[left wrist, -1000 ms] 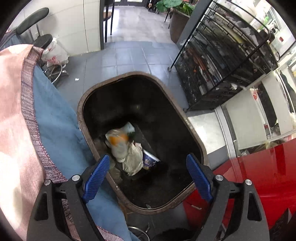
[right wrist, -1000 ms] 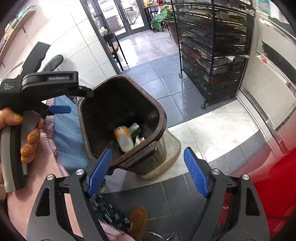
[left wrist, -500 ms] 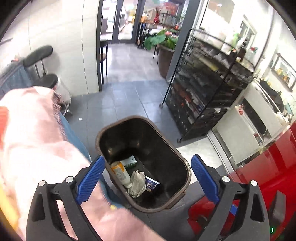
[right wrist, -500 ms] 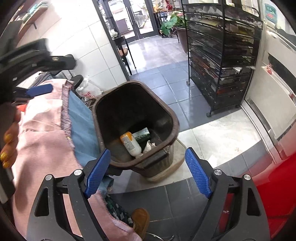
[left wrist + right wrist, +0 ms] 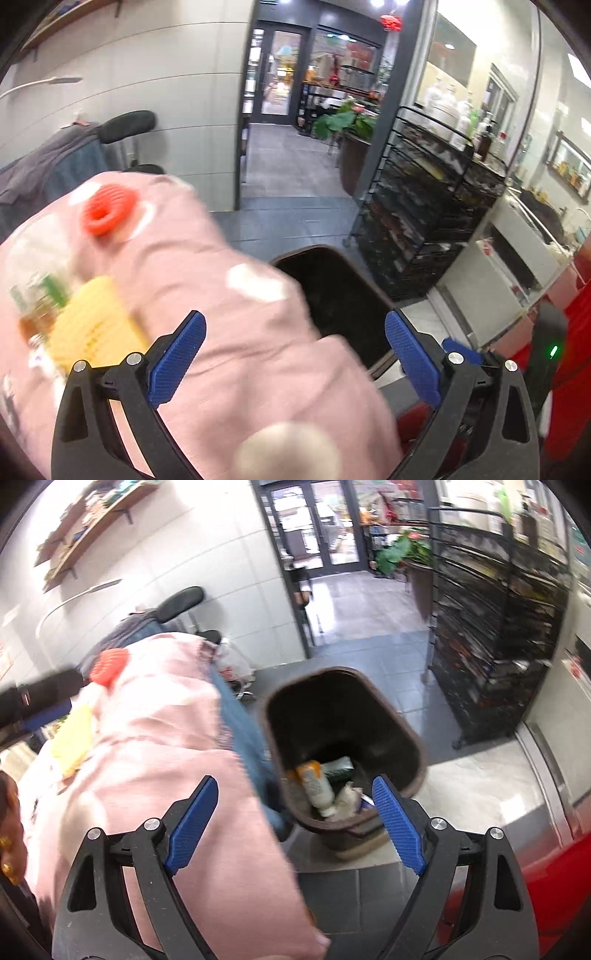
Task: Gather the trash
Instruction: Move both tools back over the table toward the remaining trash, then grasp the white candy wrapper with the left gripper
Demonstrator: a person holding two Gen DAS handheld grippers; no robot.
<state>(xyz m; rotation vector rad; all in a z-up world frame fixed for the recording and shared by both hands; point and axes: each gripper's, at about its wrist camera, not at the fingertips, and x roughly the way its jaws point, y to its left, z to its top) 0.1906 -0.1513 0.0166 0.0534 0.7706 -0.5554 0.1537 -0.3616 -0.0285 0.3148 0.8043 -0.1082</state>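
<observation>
A: Nearest in both wrist views we see our tools. The left tool [image 5: 293,354] has its blue pads spread wide, with only the pink sleeve [image 5: 229,332] passing behind the gap; nothing is gripped. The right tool [image 5: 295,812] is the same, and its jaws are opening further with nothing between them.

B: So both are empty. Where does the trash lie from them?

A: Just past the right tool's tips, ahead and below, stands the brown bin [image 5: 406,738] on the tiled floor [image 5: 369,657]. At its bottom lie an orange-capped bottle [image 5: 314,781], a green pack [image 5: 338,766] and crumpled paper [image 5: 347,795], all touching. The bottle's long axis runs roughly along our line of sight, its cap end farther from us.

B: And from the left tool?

A: There the bin [image 5: 332,288] shows only as a dark mouth, half hidden behind the sleeve. We judge the right tool to have the clearer line to the bin.

B: Anything further off?

A: Beyond the bin, the black wire rack [image 5: 498,646], then the potted plant [image 5: 402,550] near the glass doors [image 5: 317,528].
</observation>
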